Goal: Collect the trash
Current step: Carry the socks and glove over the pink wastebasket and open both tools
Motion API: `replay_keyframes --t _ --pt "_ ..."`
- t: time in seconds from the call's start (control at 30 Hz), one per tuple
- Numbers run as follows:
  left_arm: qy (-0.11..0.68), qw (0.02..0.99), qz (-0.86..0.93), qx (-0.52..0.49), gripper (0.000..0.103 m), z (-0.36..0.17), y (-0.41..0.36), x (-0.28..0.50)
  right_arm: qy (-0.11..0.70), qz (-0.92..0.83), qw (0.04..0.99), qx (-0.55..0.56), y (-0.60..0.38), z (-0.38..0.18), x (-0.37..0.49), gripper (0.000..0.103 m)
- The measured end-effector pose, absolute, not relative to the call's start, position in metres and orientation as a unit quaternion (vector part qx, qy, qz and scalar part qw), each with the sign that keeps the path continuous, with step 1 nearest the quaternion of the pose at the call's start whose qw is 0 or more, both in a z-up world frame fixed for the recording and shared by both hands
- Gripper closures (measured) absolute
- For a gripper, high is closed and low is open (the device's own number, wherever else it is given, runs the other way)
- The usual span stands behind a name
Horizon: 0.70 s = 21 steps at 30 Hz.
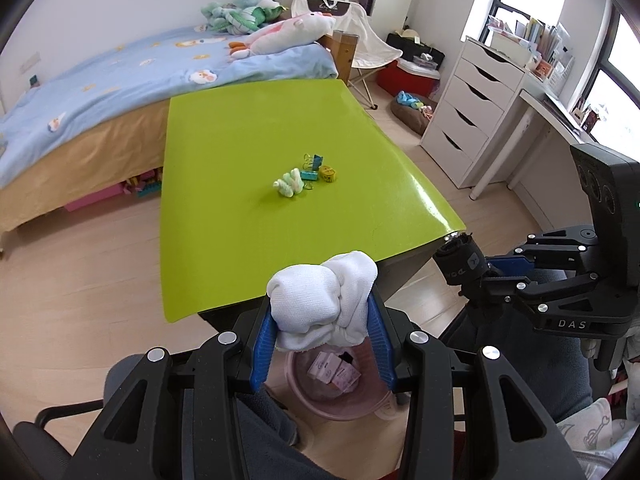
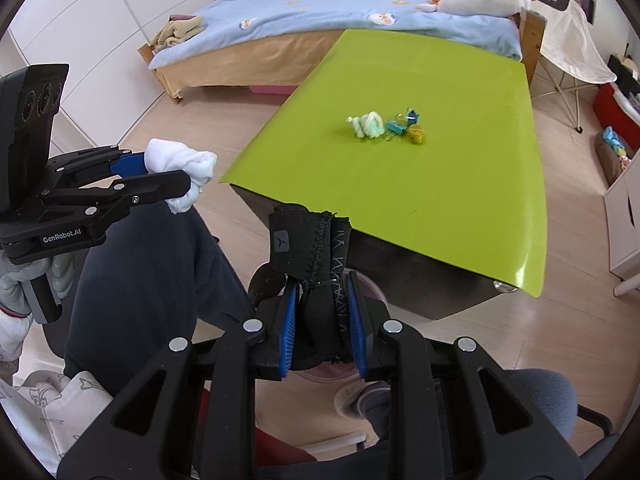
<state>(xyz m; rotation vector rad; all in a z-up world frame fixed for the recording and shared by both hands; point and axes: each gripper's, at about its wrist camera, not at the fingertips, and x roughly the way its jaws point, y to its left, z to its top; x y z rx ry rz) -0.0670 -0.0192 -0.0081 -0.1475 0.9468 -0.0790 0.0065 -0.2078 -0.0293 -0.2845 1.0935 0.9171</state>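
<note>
Left wrist: one white sock (image 1: pixel 322 300) (gripped), two binder clips (image 1: pixel 312 168).

clips (image 1: pixel 313 168) on table (image 1: pixel 224 160), basin (image 1: pixel 320 400) below

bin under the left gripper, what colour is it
Pale pink bin; it shows best in the left wrist view, below the white cloth.

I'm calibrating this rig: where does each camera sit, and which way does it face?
Left wrist: on the left gripper, looking along its fingers past a clamped white sock and pink bin to the green table; the right gripper shows.
Right wrist: on the right gripper, clamping a black strap; dark-trousered legs show.
Shared: table, binder clips, bed.
</note>
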Motion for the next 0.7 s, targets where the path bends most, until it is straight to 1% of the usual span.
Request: replay_keyframes --t 0.1,0.17,0.2,0.23,0.27,0.33,0.37,0.4,0.53,0.7 --pt "0.453 0.888 -0.038 -0.07 0.062 -0.006 -0.018 -0.069 0.499 0.426 0.744 -0.127 -0.205 -0.028 0.006 0.076" --pt "0.452 0.889 -0.039 -0.07 0.062 -0.006 -0.018 -0.069 0.498 0.426 0.745 -0.126 -0.205 -0.028 0.006 0.067" --pt "0.452 0.888 -0.038 -0.069 0.062 -0.006 -0.018 -0.069 0.497 0.425 0.746 -0.124 -0.206 -0.027 0.006 0.054" --pt "0.453 0.888 -0.039 -0.069 0.062 -0.006 -0.018 -0.069 0.496 0.425 0.748 -0.121 -0.208 -0.027 0.008 0.04" --pt "0.453 0.888 -0.039 -0.069 0.062 -0.006 -0.018 -0.069 0.494 0.424 0.75 -0.118 -0.208 -0.026 0.008 0.035" --pt "0.454 0.888 -0.041 -0.067 0.062 -0.005 -0.019 -0.068 0.493 0.419 0.755 -0.113 -0.211 -0.024 0.009 0.022" --pt "0.454 0.887 -0.042 -0.066 0.062 -0.006 -0.019 -0.068 0.493 0.416 0.757 -0.11 -0.213 -0.023 0.01 0.018" --pt "0.455 0.887 -0.044 -0.065 0.062 -0.006 -0.02 -0.069 0.493 0.412 0.759 -0.104 -0.215 -0.023 0.011 0.011" --pt "0.457 0.885 -0.056 -0.062 0.061 -0.007 -0.025 -0.069 0.493 0.402 0.765 -0.099 -0.221 -0.02 0.013 0.005" --pt "0.464 0.881 -0.073 -0.057 0.061 -0.01 -0.033 -0.068 0.489 0.391 0.773 -0.097 -0.229 -0.015 0.014 0.004"
